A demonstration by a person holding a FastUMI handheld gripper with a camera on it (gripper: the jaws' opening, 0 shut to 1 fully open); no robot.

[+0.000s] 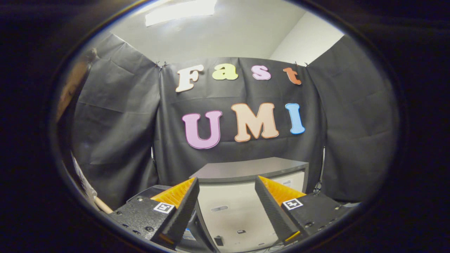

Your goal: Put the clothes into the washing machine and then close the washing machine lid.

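1. My gripper [226, 196] is held high and level, fingers spread wide apart with nothing between them. I am gripping nothing.

2. Straight ahead at twelve o'clock, beyond my fingertips, stands the washing machine [246, 200], a pale box seen through the gap between my fingers. Its grey lid [249, 168] appears to lie flat on top, though from this low angle I cannot tell for sure whether it is fully down.

3. I see no clothes between or ahead of my fingers, so I cannot say where they lie from here.

4. At about nine o'clock, past my left finger, something pale and a wooden-looking stick [102, 205] sit against the black cloth wall [116, 123]; too blurred to name.

5. My judgement: this is the very start, the search-and-approach step. Nothing has been picked up and the loading has not begun.

6. The next move calls for tipping my view downward to find the clothes, then coming over them with fingers open as they are now. The lid may also need raising before anything goes in.
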